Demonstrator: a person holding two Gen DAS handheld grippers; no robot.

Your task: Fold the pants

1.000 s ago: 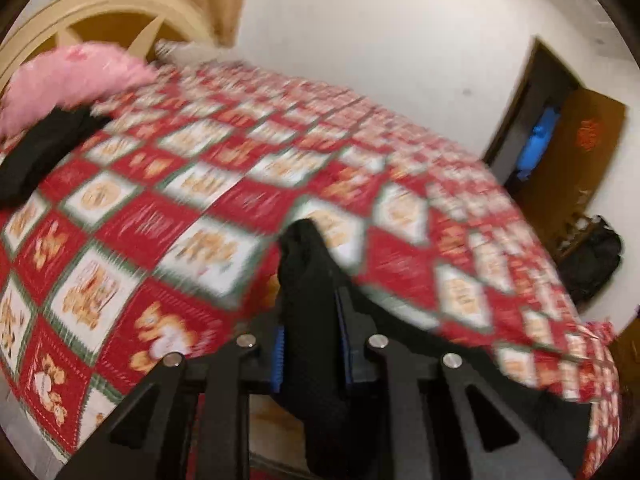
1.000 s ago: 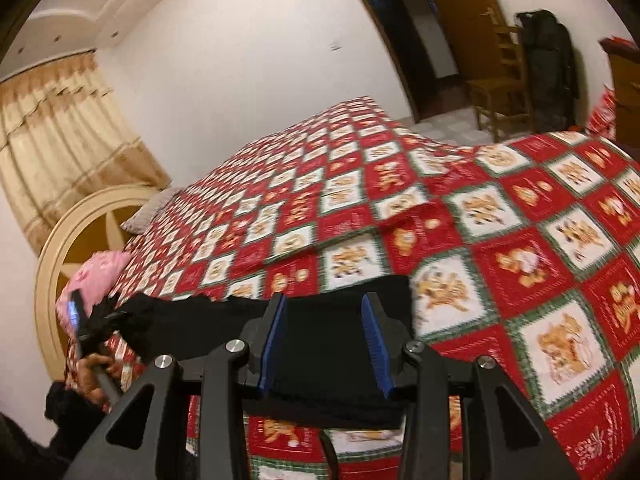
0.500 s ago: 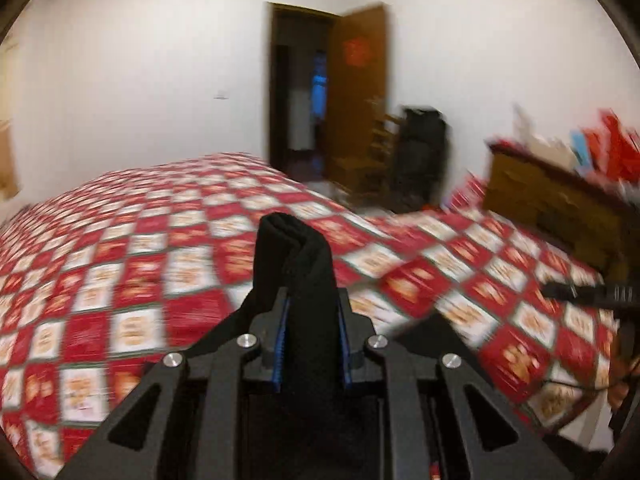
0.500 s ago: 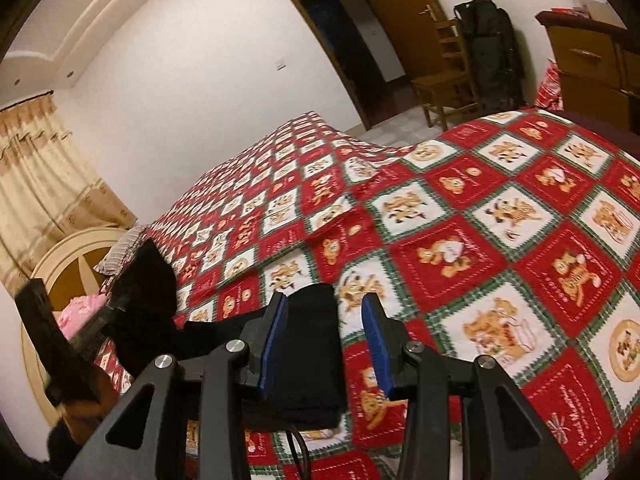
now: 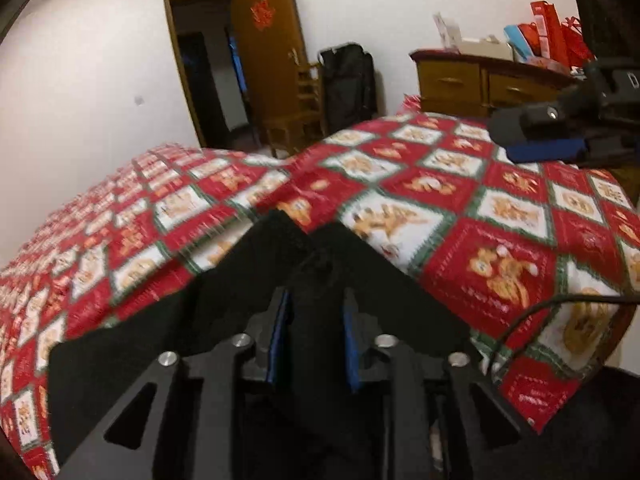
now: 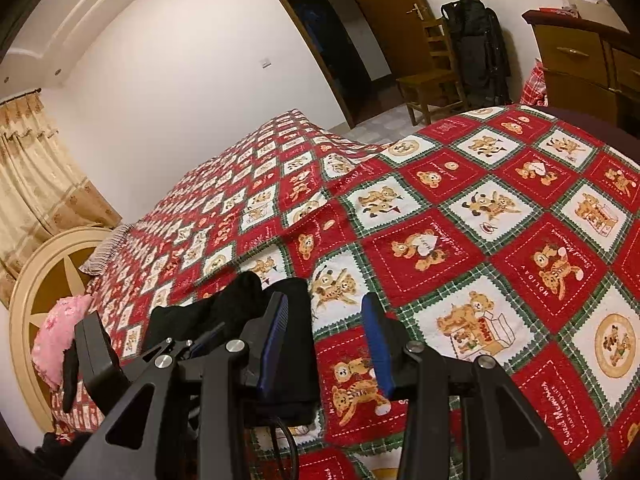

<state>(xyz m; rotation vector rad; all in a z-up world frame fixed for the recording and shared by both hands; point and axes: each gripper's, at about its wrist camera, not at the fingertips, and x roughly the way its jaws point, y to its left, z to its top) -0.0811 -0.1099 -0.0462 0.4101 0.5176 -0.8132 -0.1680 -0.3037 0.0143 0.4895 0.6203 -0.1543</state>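
Note:
The black pants [image 5: 320, 264] lie doubled over on the red bear-pattern bedspread [image 5: 500, 240], near its front edge. My left gripper [image 5: 315, 332] is shut on a raised fold of them, with cloth filling the gap between its blue pads. In the right wrist view the pants [image 6: 236, 308] are bunched just left of my right gripper [image 6: 326, 340], which stands open over bare bedspread [image 6: 480, 240], its left finger against the cloth. The left gripper [image 6: 200, 340] shows there at lower left. The right gripper [image 5: 548, 148] hangs at the upper right of the left wrist view.
A pink pillow [image 6: 60, 336] and cream headboard [image 6: 36, 280] are at the bed's left end. Beyond the bed stand a wooden chair [image 6: 432, 76], a black bag [image 6: 480, 48], a wooden dresser [image 6: 580, 60] and an open doorway [image 6: 332, 48]. A black cable [image 5: 560, 304] crosses the bedspread.
My left gripper has swung from the headboard side toward the door end, carrying the pants fold over with it. The right gripper has shifted right, off the cloth that lay between its fingers.

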